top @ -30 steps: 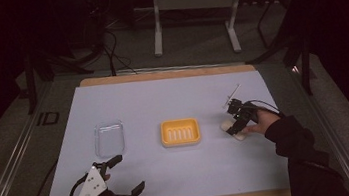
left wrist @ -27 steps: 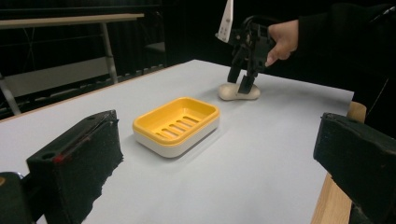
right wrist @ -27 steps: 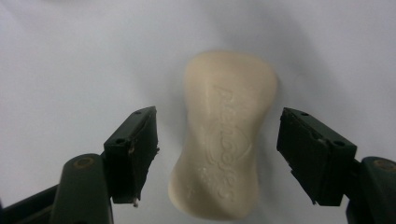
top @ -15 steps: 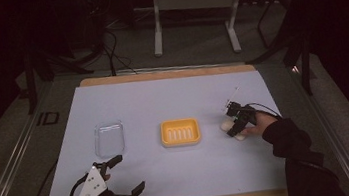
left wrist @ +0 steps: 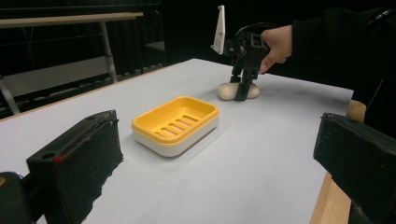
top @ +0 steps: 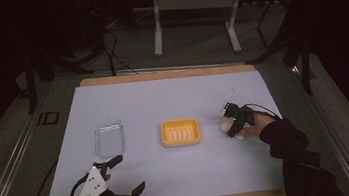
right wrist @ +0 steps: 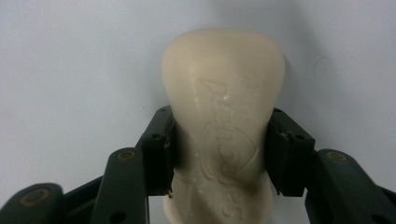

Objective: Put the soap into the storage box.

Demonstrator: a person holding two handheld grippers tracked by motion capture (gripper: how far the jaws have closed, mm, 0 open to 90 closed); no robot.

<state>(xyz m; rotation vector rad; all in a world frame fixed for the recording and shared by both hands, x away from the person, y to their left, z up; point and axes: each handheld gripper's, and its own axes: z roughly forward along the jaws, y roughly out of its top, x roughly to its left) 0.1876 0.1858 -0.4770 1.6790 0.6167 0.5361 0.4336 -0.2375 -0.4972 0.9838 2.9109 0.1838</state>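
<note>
Left gripper [top: 114, 178] at near tabletop [top: 162, 99] edge, fingers wide, empty; clear lid [top: 109, 138] just ahead. Beyond, yellow soap dish [top: 180, 132], empty. Right gripper [top: 234, 126], tilted higher a second ago, now lowered with fingers clamping soap bar [right wrist: 223, 116]: grasp made, lift likely next. Soap cream, rounded, embossed, resting on tabletop.

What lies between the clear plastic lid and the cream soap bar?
The yellow slotted soap dish sits between the clear lid and soap bar in the high view.

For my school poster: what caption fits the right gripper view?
Right tool closed on a cream soap bar lying on the white table.
</note>
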